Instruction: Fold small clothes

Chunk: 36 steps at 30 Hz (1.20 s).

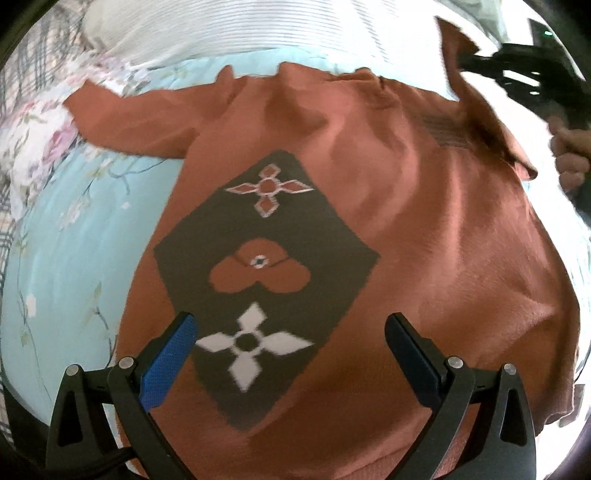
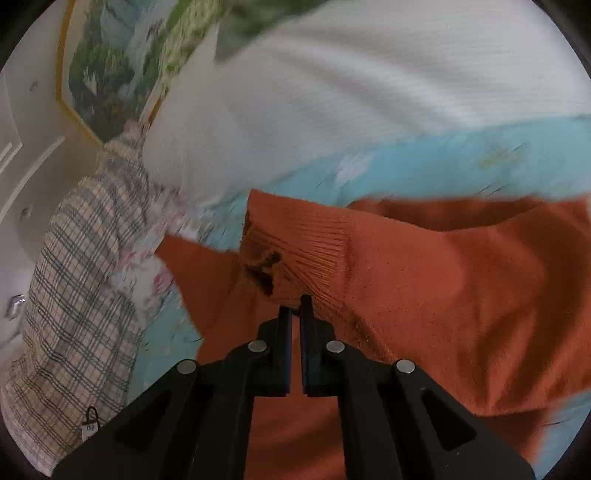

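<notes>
An orange sweater (image 1: 406,221) with a dark diamond panel of flower shapes lies spread on a light blue floral bedsheet (image 1: 74,240). My left gripper (image 1: 290,332) is open and empty, hovering over the lower part of the diamond panel. My right gripper (image 2: 295,306) is shut on the ribbed cuff (image 2: 295,251) of the sweater's right sleeve and holds it lifted above the body. In the left wrist view that sleeve (image 1: 469,85) stands raised at the upper right, with the right gripper (image 1: 517,70) and a hand behind it.
A white ribbed pillow (image 1: 240,29) lies beyond the sweater. A plaid cloth (image 2: 81,277) and a floral cloth (image 1: 40,136) lie to the left. A framed picture (image 2: 110,66) hangs on the wall behind.
</notes>
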Motion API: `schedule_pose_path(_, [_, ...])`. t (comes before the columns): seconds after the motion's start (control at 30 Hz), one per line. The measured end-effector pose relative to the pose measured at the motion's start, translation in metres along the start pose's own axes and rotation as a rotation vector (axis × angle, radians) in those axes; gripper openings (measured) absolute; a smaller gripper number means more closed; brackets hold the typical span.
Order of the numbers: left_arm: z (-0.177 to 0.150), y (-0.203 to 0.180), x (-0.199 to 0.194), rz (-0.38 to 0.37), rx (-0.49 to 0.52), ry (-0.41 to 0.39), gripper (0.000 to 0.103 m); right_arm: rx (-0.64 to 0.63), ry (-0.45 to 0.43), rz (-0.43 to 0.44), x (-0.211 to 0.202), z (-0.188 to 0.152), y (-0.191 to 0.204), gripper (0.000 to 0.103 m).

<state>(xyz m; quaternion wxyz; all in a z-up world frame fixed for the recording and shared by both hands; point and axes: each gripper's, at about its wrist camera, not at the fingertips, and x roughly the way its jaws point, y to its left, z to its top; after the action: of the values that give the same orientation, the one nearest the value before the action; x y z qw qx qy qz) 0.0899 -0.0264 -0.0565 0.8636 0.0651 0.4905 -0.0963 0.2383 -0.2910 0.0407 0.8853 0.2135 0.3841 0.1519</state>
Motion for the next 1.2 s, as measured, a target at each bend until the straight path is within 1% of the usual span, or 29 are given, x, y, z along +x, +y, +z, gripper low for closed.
schedule_pose_path(0.03, [-0.001, 0.005, 0.0, -0.003, -0.014, -0.001, 0.102, 0.008, 0.025, 0.028, 0.019, -0.004, 0.007, 0.005])
schedule_pose_path(0.07, [-0.002, 0.009, 0.0, -0.004, -0.026, -0.002, 0.102, 0.015, 0.044, 0.046, 0.032, -0.003, 0.01, 0.005])
schedule_pose_path(0.13, [-0.002, 0.016, 0.0, -0.012, -0.046, -0.003, 0.102, 0.02, 0.082, 0.078, 0.059, -0.012, 0.024, 0.005])
schedule_pose_path(0.2, [0.0, 0.023, 0.002, -0.017, -0.059, -0.002, 0.102, 0.024, 0.116, 0.097, 0.084, -0.02, 0.034, 0.005])
schedule_pose_path(0.3, [0.003, 0.029, 0.006, -0.03, -0.066, -0.006, 0.102, 0.033, 0.152, 0.101, 0.106, -0.026, 0.04, 0.005])
schedule_pose_path(0.37, [0.007, 0.032, 0.008, -0.046, -0.07, -0.013, 0.102, 0.054, 0.185, 0.107, 0.119, -0.03, 0.036, 0.009])
schedule_pose_path(0.43, [0.018, 0.035, 0.012, -0.068, -0.074, -0.02, 0.102, 0.075, 0.216, 0.094, 0.13, -0.034, 0.034, 0.013])
schedule_pose_path(0.47, [0.025, 0.037, 0.014, -0.086, -0.079, -0.025, 0.102, 0.088, 0.223, 0.103, 0.129, -0.036, 0.033, 0.02])
schedule_pose_path(0.5, [0.031, 0.037, 0.016, -0.105, -0.084, -0.031, 0.102, 0.096, 0.22, 0.112, 0.126, -0.037, 0.032, 0.032])
schedule_pose_path(0.53, [0.042, 0.037, 0.018, -0.13, -0.09, -0.043, 0.102, 0.103, 0.21, 0.121, 0.12, -0.037, 0.03, 0.039])
schedule_pose_path(0.57, [0.051, 0.036, 0.02, -0.147, -0.092, -0.053, 0.102, 0.108, 0.194, 0.12, 0.111, -0.037, 0.028, 0.049])
schedule_pose_path(0.63, [0.073, 0.034, 0.029, -0.175, -0.088, -0.07, 0.102, 0.115, 0.145, 0.107, 0.088, -0.036, 0.023, 0.05])
schedule_pose_path(0.7, [0.094, 0.032, 0.041, -0.2, -0.089, -0.071, 0.102, 0.139, 0.099, 0.091, 0.062, -0.037, 0.015, 0.05])
schedule_pose_path(0.83, [0.139, 0.039, 0.078, -0.291, -0.164, -0.028, 0.102, 0.197, 0.007, 0.043, 0.007, -0.047, -0.007, 0.05])
schedule_pose_path(0.9, [0.154, 0.039, 0.093, -0.314, -0.187, -0.013, 0.102, 0.224, -0.03, 0.012, -0.018, -0.055, -0.018, 0.05])
schedule_pose_path(0.97, [0.17, 0.038, 0.11, -0.327, -0.204, 0.002, 0.099, 0.245, -0.058, -0.019, -0.041, -0.063, -0.029, 0.05])
schedule_pose_path(1.0, [0.175, 0.039, 0.117, -0.326, -0.213, 0.008, 0.095, 0.255, -0.07, -0.036, -0.05, -0.067, -0.035, 0.05])
schedule_pose_path(1.07, [0.184, 0.041, 0.124, -0.338, -0.22, -0.011, 0.065, 0.276, -0.09, -0.068, -0.067, -0.072, -0.045, 0.05])
schedule_pose_path(1.1, [0.187, 0.041, 0.125, -0.341, -0.214, -0.017, 0.025, 0.279, -0.098, -0.083, -0.076, -0.073, -0.051, 0.05])
schedule_pose_path(1.13, [0.189, 0.042, 0.124, -0.36, -0.211, -0.016, 0.008, 0.279, -0.105, -0.099, -0.084, -0.073, -0.056, 0.05])
schedule_pose_path(1.17, [0.189, 0.044, 0.119, -0.366, -0.217, -0.04, 0.008, 0.277, -0.116, -0.117, -0.093, -0.072, -0.062, 0.05])
schedule_pose_path(1.2, [0.187, 0.047, 0.11, -0.352, -0.217, -0.083, 0.008, 0.274, -0.13, -0.147, -0.103, -0.071, -0.067, 0.05])
